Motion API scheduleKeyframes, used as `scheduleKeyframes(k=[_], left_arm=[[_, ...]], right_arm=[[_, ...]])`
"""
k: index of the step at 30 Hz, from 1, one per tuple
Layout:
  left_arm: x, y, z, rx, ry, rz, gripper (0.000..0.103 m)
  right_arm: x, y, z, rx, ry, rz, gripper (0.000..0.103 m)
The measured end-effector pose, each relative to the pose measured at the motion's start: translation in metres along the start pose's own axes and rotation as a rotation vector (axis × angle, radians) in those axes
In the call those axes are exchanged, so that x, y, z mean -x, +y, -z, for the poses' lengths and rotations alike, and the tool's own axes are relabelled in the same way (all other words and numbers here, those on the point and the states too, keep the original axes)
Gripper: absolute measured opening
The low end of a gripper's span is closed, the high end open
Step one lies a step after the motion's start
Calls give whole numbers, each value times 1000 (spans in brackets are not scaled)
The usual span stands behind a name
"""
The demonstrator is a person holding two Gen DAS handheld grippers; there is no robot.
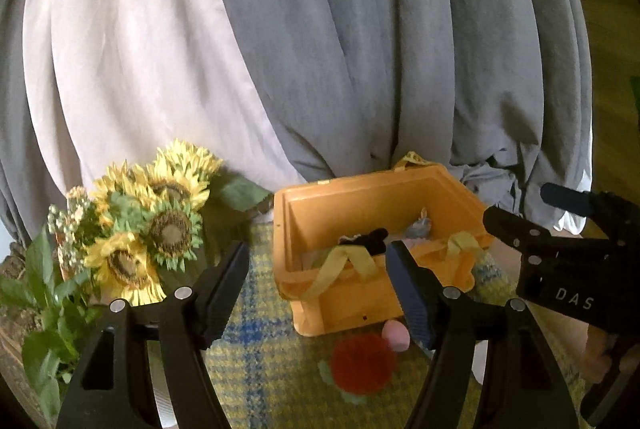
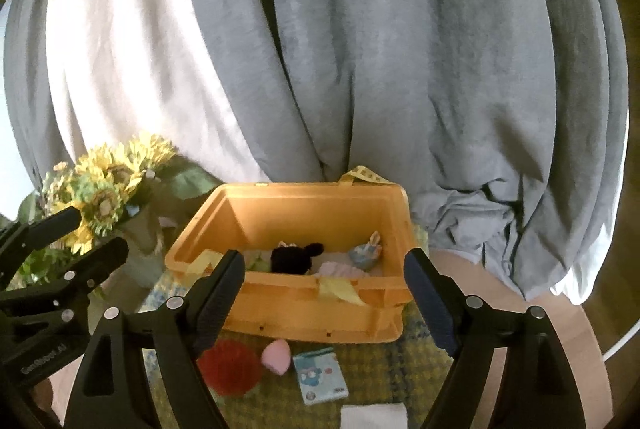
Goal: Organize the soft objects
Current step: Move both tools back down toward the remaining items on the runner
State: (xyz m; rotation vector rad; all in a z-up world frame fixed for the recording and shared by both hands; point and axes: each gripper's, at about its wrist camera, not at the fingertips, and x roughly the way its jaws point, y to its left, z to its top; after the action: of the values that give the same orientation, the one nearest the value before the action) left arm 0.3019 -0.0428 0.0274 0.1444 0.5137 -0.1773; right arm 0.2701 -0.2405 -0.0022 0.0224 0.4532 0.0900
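Red pompom [image 2: 229, 369], pink sponge [image 2: 276, 351] before bin [image 2: 320, 323]

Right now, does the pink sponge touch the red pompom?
Apart. The right wrist view shows a strip of mat between pink sponge and red pompom.

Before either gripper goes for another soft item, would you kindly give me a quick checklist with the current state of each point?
1. Left gripper open and empty: ok.
2. Right gripper open and empty: ok.
3. Yellow bin upright, opening unobstructed: ok.
4. Red pompom and pink sponge lie outside the bin, on the plaid mat, within view: ok.
5. Blue packet is soft and belongs in the bin: cannot tell.
6. Room left in the bin beside the black plush: ok.
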Motion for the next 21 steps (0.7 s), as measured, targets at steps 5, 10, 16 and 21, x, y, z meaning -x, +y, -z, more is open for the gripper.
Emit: scheduleKeyframes(k=[5,10,16,21], left_arm=[[1,-2,14,2,16,10,70],[2,-4,27,-4,27,19,70],[1,-9,44,-32,48,21,70],[-8,-12,59,-45,96,42,70]], right_arm=[[4,2,9,26,5,10,83],[3,4,22,39,31,10,83],[0,4,36,40,74,2,83],[-8,4,50,40,121,4,83]])
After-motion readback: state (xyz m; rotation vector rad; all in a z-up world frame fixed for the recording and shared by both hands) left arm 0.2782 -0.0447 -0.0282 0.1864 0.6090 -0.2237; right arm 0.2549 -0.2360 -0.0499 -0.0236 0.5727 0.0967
